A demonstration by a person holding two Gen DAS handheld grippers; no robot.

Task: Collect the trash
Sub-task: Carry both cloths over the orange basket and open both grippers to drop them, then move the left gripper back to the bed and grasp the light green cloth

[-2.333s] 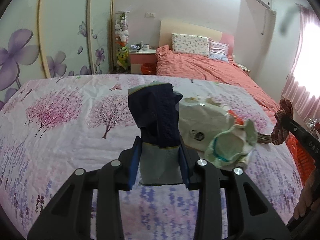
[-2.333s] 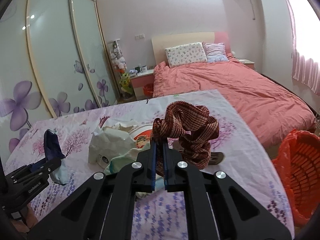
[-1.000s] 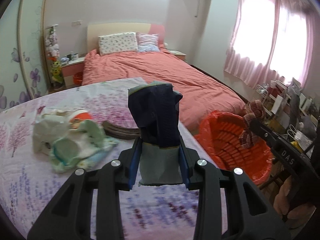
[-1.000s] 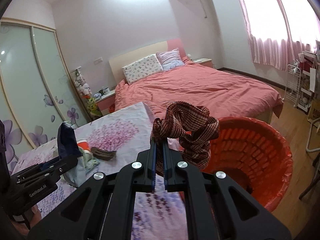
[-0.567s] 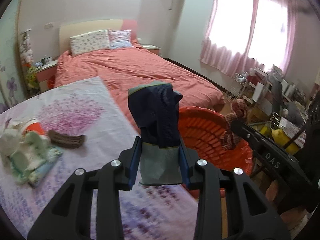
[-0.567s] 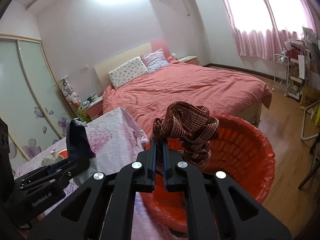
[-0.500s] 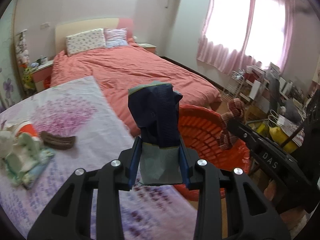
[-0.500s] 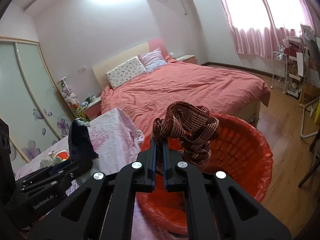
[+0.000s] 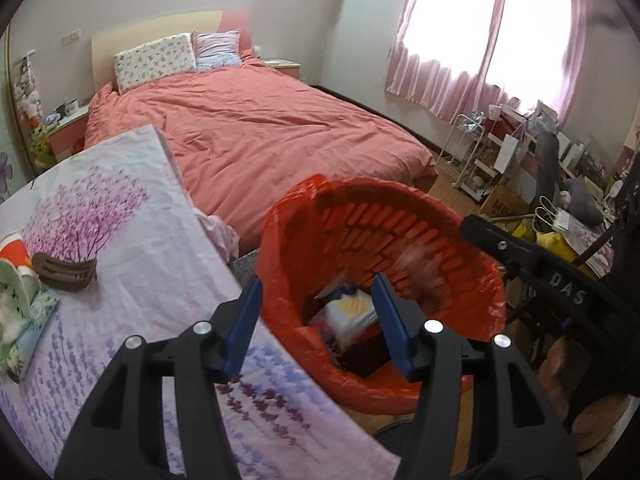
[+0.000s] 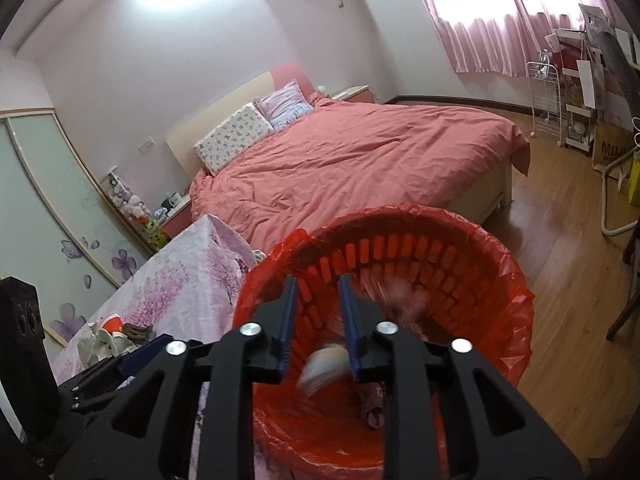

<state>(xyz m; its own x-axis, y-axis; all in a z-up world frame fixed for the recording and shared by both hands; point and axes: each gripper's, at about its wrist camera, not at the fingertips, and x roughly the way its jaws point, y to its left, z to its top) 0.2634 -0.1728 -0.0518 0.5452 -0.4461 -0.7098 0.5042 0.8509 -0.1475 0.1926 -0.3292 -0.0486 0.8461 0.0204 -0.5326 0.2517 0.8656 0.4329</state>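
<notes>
An orange bin with a red liner (image 9: pixel 472 240) (image 10: pixel 472 248) stands on the floor beside the floral table. My left gripper (image 9: pixel 316 320) is open and empty above the bin's near rim. My right gripper (image 10: pixel 318 326) is open and empty over the bin. A blurred brown cloth (image 10: pixel 404 296) (image 9: pixel 420 260) and a blurred pale item (image 10: pixel 324 364) (image 9: pixel 352 312) are dropping inside the bin. More trash stays on the table: a brown comb-like piece (image 9: pixel 66 272) and crumpled white and green wrappers (image 9: pixel 16 300) (image 10: pixel 100 340).
A floral cloth covers the table (image 9: pixel 128 256) at left. A bed with a salmon cover (image 9: pixel 256 128) lies behind. Shelves and clutter (image 9: pixel 520 168) stand at the right by the pink curtains. Wooden floor (image 10: pixel 568 280) surrounds the bin.
Both grippers have opened over the bin. The dark blue cloth left my left gripper and the brown cloth left my right gripper; both are falling into the bin.
</notes>
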